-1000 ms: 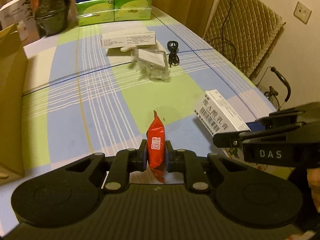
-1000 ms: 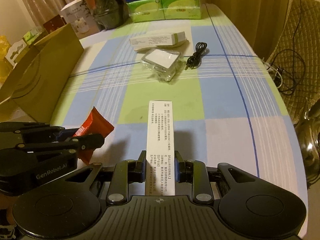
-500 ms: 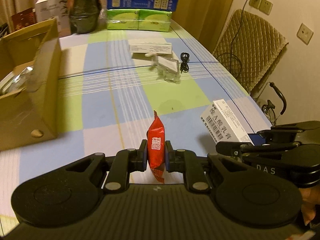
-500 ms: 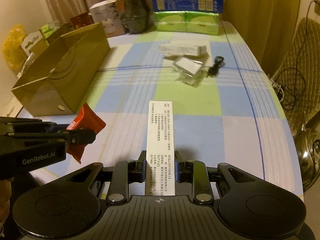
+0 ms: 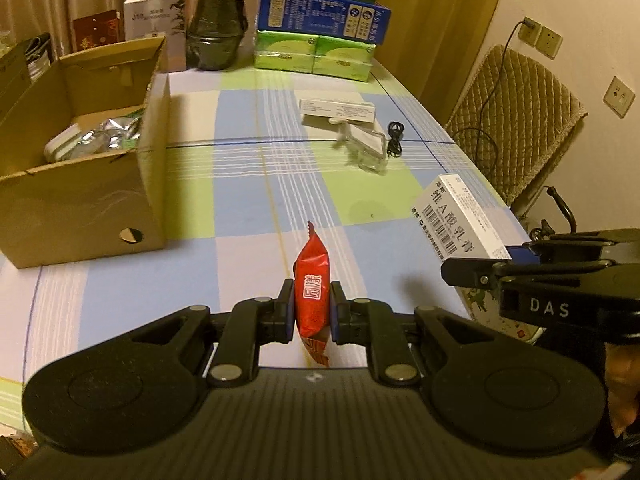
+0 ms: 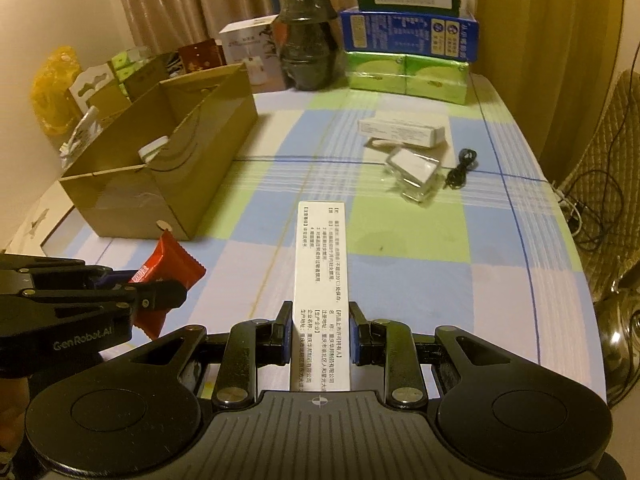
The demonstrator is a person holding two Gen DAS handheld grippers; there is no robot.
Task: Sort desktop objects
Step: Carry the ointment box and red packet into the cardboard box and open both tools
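Observation:
My left gripper is shut on a red snack packet, held upright above the checked tablecloth; the packet also shows in the right wrist view. My right gripper is shut on a long white medicine box, which also shows in the left wrist view at the right. An open cardboard box stands at the left, with foil packs and a white item inside. It also shows in the right wrist view.
On the table farther off lie a flat white box, a clear plastic case and a coiled black cable. Green tissue packs, a blue box and a dark jar stand at the back. A padded chair is right.
Both grippers have lifted and pulled back with their objects. The cardboard box has come fully into view at the left, and the far table objects look smaller.

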